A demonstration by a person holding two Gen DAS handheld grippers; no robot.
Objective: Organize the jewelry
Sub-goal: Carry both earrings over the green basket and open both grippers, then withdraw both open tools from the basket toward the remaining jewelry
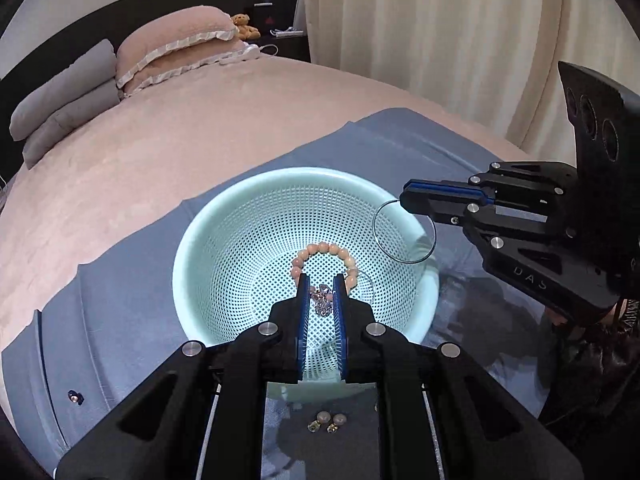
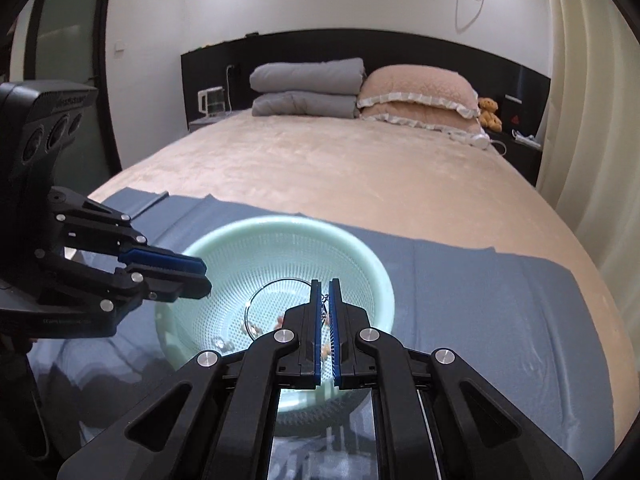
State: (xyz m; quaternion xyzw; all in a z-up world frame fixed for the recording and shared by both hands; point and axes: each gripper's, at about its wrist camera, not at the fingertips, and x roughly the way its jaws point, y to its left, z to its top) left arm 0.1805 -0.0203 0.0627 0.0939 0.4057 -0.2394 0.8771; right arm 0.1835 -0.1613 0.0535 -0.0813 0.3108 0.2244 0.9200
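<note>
Domestic bedroom. Ahead of the grippers lies a double bed (image 2: 360,168) under a pink plush cover, with a black headboard (image 2: 400,50), frilled pink pillows (image 2: 418,94) and folded grey quilts (image 2: 306,86) at its far end; cream curtains (image 1: 440,40) hang to the right, beside a teddy bear (image 2: 490,112).

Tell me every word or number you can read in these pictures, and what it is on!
"DAS" reads on the black body of the right tool; more letters may follow but are cut off.
A raised word on top of the left tool, by its camera block, is too blurred to read.
Small print low on that tool's side is too small to read.
The mint basket, the beaded bracelet and the blue cloth show no writing.
</note>
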